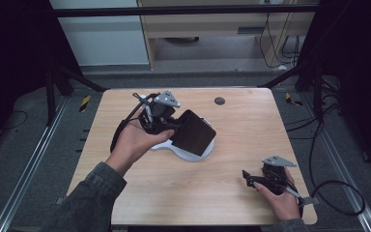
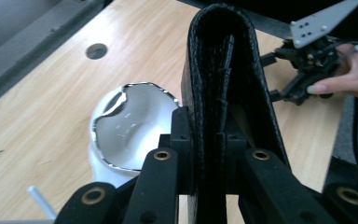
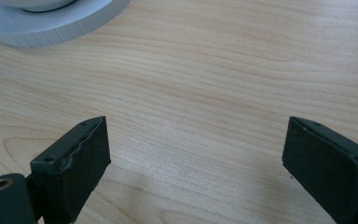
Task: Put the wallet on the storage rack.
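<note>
My left gripper point(image 1: 175, 130) is over the middle of the wooden table point(image 1: 241, 140), shut on a black textured leather wallet point(image 1: 194, 134). In the left gripper view the jaws point(image 2: 209, 140) clamp the folded wallet point(image 2: 223, 60) by its lower part, fold pointing away. Under it sits a white dish point(image 1: 193, 155) with a shiny wavy rim point(image 2: 121, 126), partly hidden by the wallet. My right gripper point(image 1: 247, 180) is low near the table's front right, open, with bare wood between its pads point(image 3: 196, 154). The dish's edge point(image 3: 51, 28) shows at that view's top left.
A dark round hole point(image 1: 219, 101) lies in the tabletop at the back centre. The table's front edge runs close behind the right hand. Cables point(image 1: 338, 193) loop on the floor at the right, and metal frame rails flank both sides.
</note>
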Demonstrator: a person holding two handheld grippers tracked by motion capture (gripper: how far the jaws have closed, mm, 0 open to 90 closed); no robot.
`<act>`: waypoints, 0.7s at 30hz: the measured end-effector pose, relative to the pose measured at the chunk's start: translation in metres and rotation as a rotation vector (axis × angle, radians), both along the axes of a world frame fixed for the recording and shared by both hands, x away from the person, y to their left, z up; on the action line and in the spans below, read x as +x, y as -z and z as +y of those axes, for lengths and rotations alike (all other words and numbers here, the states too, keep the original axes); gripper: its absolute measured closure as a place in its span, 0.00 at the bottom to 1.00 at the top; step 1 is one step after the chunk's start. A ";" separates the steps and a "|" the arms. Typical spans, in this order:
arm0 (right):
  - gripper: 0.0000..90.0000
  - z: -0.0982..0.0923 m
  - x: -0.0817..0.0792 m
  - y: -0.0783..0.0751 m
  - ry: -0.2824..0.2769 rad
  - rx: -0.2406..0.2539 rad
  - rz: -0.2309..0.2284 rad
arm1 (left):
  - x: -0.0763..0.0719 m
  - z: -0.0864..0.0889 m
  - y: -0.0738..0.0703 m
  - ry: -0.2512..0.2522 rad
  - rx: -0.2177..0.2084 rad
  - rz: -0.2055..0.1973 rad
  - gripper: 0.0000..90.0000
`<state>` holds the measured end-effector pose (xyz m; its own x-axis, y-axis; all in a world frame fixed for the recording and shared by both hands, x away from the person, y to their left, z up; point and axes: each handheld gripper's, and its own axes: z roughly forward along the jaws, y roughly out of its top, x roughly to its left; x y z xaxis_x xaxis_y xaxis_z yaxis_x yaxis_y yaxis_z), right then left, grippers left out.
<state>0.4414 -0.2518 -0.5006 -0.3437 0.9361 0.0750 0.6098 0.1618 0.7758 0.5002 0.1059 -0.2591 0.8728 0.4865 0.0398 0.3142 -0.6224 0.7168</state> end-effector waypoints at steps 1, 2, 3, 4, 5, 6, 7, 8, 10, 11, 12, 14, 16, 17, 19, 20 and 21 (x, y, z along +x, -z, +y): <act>0.09 0.000 0.000 0.000 0.003 0.004 0.012 | 0.001 0.001 -0.002 -0.009 0.000 -0.006 0.89; 0.09 0.000 0.000 0.001 0.004 -0.004 0.011 | 0.003 0.002 -0.003 -0.017 0.001 -0.012 0.89; 0.09 0.001 0.001 0.001 0.005 -0.002 0.011 | 0.004 0.004 -0.005 -0.024 0.001 -0.017 0.89; 0.09 0.000 0.001 0.001 0.004 -0.001 0.011 | 0.005 0.005 -0.006 -0.031 0.003 -0.021 0.89; 0.09 0.000 0.001 0.001 0.003 -0.001 0.013 | 0.007 0.006 -0.006 -0.038 0.004 -0.026 0.89; 0.09 0.000 0.001 0.002 0.005 -0.003 0.016 | 0.008 0.007 -0.006 -0.045 0.001 -0.027 0.89; 0.09 0.000 0.001 0.002 0.006 -0.004 0.018 | 0.010 0.007 -0.005 -0.051 0.005 -0.028 0.89; 0.09 0.000 0.002 0.003 0.004 -0.008 0.020 | 0.012 0.007 -0.003 -0.056 0.007 -0.029 0.89; 0.09 0.000 0.002 0.004 0.006 -0.007 0.029 | 0.017 0.006 0.001 -0.068 0.018 -0.028 0.89; 0.09 0.000 0.002 0.004 0.004 -0.015 0.032 | 0.021 0.006 0.005 -0.074 0.018 -0.024 0.89; 0.09 0.000 0.002 0.005 0.004 -0.014 0.036 | 0.024 0.005 0.008 -0.079 0.020 -0.020 0.89; 0.09 0.000 0.002 0.005 0.005 -0.010 0.041 | 0.030 0.003 0.015 -0.084 0.028 -0.010 0.89; 0.09 0.000 0.002 0.005 0.006 -0.008 0.043 | 0.036 0.002 0.023 -0.091 0.033 0.003 0.89; 0.09 -0.001 0.002 0.006 0.006 -0.007 0.044 | 0.038 0.001 0.026 -0.095 0.037 0.006 0.89; 0.09 -0.001 0.003 0.006 0.004 -0.009 0.043 | 0.041 -0.001 0.031 -0.096 0.043 0.013 0.89; 0.09 -0.001 0.003 0.006 0.006 -0.002 0.049 | 0.042 -0.002 0.034 -0.098 0.039 0.017 0.89; 0.09 -0.001 0.003 0.006 0.006 -0.003 0.049 | 0.044 -0.002 0.036 -0.096 0.042 0.022 0.89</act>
<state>0.4442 -0.2531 -0.5064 -0.3339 0.9384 0.0892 0.6483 0.1599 0.7444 0.5437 0.1040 -0.2949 0.8229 0.5665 0.0438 0.3892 -0.6181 0.6830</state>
